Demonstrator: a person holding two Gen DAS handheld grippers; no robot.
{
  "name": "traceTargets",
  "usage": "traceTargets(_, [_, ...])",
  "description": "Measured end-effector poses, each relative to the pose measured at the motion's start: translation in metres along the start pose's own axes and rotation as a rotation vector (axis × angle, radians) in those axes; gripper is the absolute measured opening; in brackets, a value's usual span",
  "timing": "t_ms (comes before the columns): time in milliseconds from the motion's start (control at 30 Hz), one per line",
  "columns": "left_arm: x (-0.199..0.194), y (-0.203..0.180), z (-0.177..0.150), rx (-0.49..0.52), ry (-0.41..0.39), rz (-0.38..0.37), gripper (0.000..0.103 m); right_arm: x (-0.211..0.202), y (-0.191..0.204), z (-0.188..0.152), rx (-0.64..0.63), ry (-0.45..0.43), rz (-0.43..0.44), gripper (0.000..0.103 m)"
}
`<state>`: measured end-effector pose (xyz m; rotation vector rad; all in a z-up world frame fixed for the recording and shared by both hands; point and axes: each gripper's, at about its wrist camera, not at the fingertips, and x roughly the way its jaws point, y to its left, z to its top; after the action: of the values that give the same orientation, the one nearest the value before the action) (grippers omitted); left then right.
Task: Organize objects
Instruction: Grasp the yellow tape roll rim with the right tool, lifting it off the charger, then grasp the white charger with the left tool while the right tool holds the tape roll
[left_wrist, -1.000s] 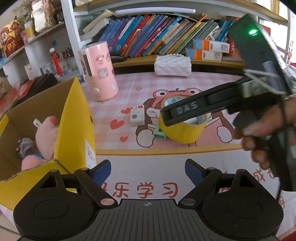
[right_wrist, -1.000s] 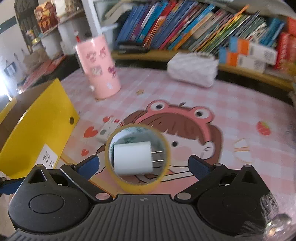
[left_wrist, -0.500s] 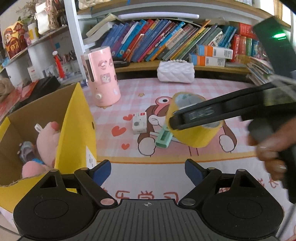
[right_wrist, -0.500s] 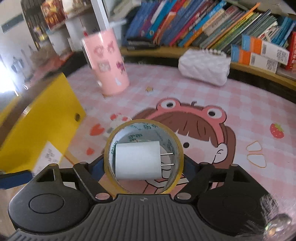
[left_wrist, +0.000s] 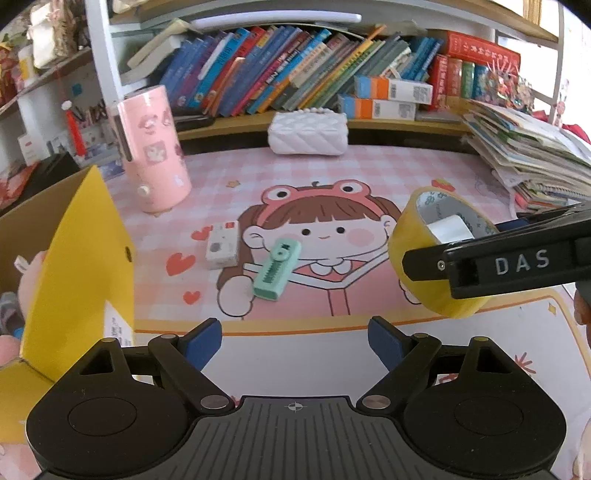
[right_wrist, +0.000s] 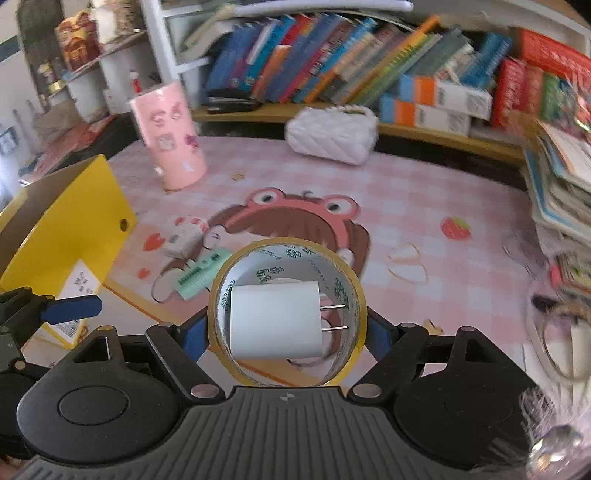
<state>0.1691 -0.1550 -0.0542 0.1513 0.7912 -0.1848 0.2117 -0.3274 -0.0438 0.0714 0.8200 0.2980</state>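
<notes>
Your right tongs (right_wrist: 287, 328) are pinching the yellow tape roll (right_wrist: 287, 314) by its outer sides, and they have just been closing on it. The roll is lifted off the surface (left_wrist: 369, 177), at about 3 o'clock in the left wrist view. A white charger plug (right_wrist: 275, 319) lies loose inside the ring, and this is the main risk. I judge that nothing holds the plug except the ring under it, so if you tilt the roll or swing it fast toward the yellow box (left_wrist: 85, 251), the plug can slide out and fall. The roll itself can also slip, because the pads touch only its smooth curved wall.

Your left tongs (left_wrist: 295, 343) are spread and hold nothing. They could bump the box flap at 9 o'clock if you move further left.

The left wrist view shows the roll from the side and a pink plush toy (left_wrist: 31, 273) already in the box. It also shows clearly the green tool (left_wrist: 277, 271) and the small white box (left_wrist: 221, 245) waiting on the surface. The right wrist view alone shows the two metal pins of the plug, and that both pads touch the roll.
</notes>
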Motion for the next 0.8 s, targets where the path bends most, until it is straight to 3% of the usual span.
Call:
traceTargets(200, [0.001,-0.003,-0.001,0.014,0.008,-0.023,0.088,0.000,-0.009,-0.007,0.072,0.042,0.005,0.081])
traceTargets(333, [-0.001,-0.002,-0.003,0.008,0.019,-0.030,0.088,-0.008,-0.012,-0.010,0.074,0.012,0.021,0.086])
traceTargets(467, [-0.004,0.000,-0.005,0.004,0.015,-0.036,0.088,-0.019,-0.015,-0.012,0.076,-0.015,-0.047,0.084])
traceTargets(500, [-0.005,0.000,-0.005,0.003,0.013,-0.037,0.088,-0.022,-0.017,-0.013,0.089,-0.021,-0.078,0.081])
traceTargets(567, [-0.007,0.001,-0.006,0.002,0.011,-0.038,0.087,-0.022,-0.023,-0.015,0.114,0.006,-0.143,0.057])
traceTargets(633, [-0.008,0.001,-0.006,0.001,0.010,-0.042,0.087,-0.015,-0.028,-0.017,0.143,0.054,-0.175,0.042])
traceTargets(700, [-0.009,0.000,-0.007,0.004,0.008,-0.046,0.087,-0.005,-0.031,-0.020,0.159,0.086,-0.174,0.032])
traceTargets(767, [-0.012,-0.001,-0.006,0.008,0.004,-0.048,0.087,0.003,-0.028,-0.021,0.148,0.082,-0.140,0.010])
traceTargets(800, [-0.014,-0.002,-0.006,0.012,-0.002,-0.049,0.087,0.003,-0.024,-0.020,0.152,0.079,-0.152,0.008])
